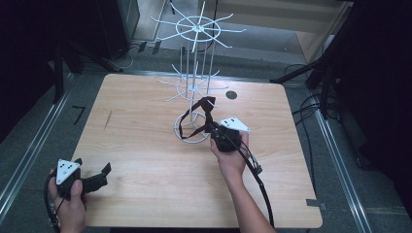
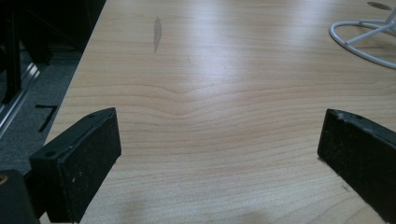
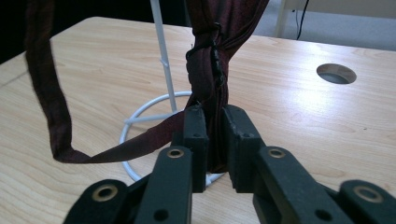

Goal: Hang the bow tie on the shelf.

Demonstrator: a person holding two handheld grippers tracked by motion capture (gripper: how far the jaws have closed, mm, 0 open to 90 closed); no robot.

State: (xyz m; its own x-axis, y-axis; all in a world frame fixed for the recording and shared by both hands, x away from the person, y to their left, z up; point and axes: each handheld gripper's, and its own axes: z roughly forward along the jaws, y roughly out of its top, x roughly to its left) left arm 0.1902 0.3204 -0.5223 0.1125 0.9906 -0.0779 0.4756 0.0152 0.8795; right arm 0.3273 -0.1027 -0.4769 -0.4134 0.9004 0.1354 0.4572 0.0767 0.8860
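A dark maroon strap (image 1: 195, 115) hangs in loops beside the white wire display stand (image 1: 193, 73) on the wooden table (image 1: 145, 160). My right gripper (image 1: 217, 132) is shut on the strap; in the right gripper view its jaws pinch the bunched fabric (image 3: 210, 70), and a long loop (image 3: 46, 102) droops to the left over the stand's ring base (image 3: 135, 121). My left gripper (image 1: 99, 175) rests at the near left corner of the table, open, with nothing between its jaws (image 2: 219, 154).
A round cable hole (image 1: 231, 95) sits right of the stand. The stand's upper spokes (image 1: 198, 26) spread wide above the table. Dark equipment and rails flank both sides of the table.
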